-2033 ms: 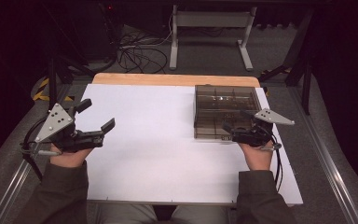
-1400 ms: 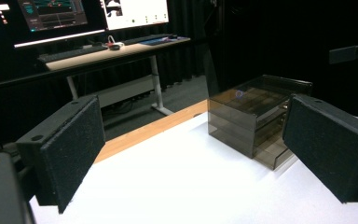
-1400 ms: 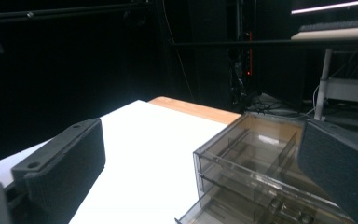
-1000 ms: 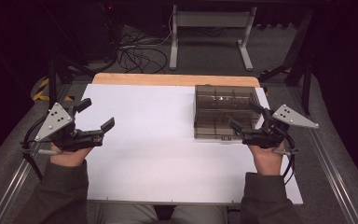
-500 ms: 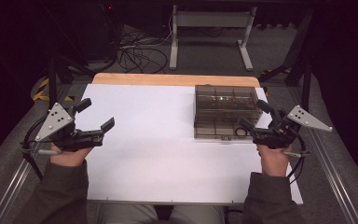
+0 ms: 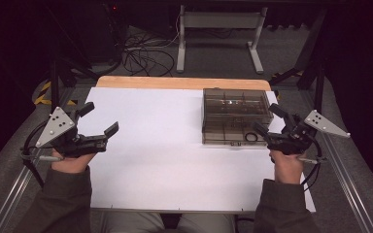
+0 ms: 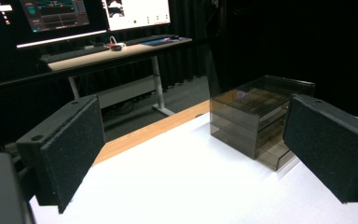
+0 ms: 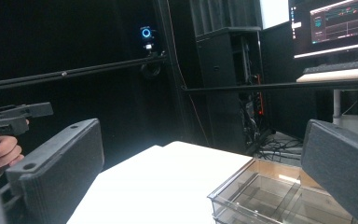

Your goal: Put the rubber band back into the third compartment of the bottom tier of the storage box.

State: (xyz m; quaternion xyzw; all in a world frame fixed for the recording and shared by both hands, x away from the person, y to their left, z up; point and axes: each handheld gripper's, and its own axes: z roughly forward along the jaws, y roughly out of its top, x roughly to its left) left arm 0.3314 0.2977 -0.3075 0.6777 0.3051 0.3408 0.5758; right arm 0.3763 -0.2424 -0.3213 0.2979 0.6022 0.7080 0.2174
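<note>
A smoky clear compartment box (image 6: 234,116) with its lid down sits at the far right of the white table (image 6: 165,160). A small black ring (image 6: 250,137) lies in its near compartment. My right gripper (image 6: 270,120) hovers open just off the box's near right corner, nothing between its jaws. My left gripper (image 6: 98,120) is held open over the table's left side, far from the box. The left gripper view has its gripper (image 7: 196,154) wide apart, framing the box (image 7: 256,116). The right gripper (image 8: 198,172) looks across the box (image 8: 279,196) toward the other hand (image 8: 2,151).
A wooden strip (image 6: 182,82) runs along the table's far edge. Metal rails (image 6: 354,194) flank both sides. Beyond are a desk frame (image 6: 218,29), floor cables (image 6: 141,53), and a desk with monitors (image 7: 98,14).
My right gripper has drawn back from the box's front edge to the right and opened its jaws. The left gripper has stayed where it was.
</note>
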